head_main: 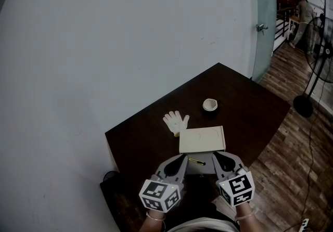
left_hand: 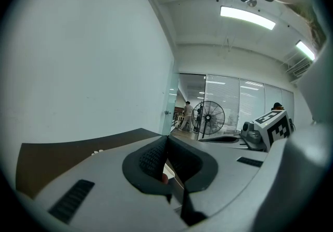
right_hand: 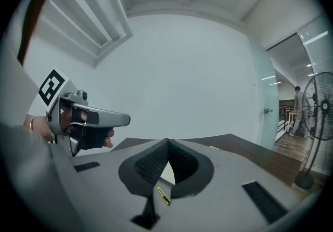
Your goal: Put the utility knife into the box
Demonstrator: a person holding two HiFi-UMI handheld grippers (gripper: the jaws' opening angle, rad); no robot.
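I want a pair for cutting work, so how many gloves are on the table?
1. A white glove lies flat on the table, by the far left corner of the box, left of the small bowl. No second one shows.

The room is bright and even, lit by long ceiling lamps [left_hand: 247, 18] that glow white in the left gripper view, so the pale wall [head_main: 104, 38] shines softly and the dark table [head_main: 244, 103] has only faint shadows. Both gripper views are round like a fishbowl — black at the corners, with straight lines bent near the edges. In them the grey shells of the left gripper [left_hand: 167, 142] and the right gripper [right_hand: 167, 145], closest to the camera, look soft and blurry — things far off look sharper.
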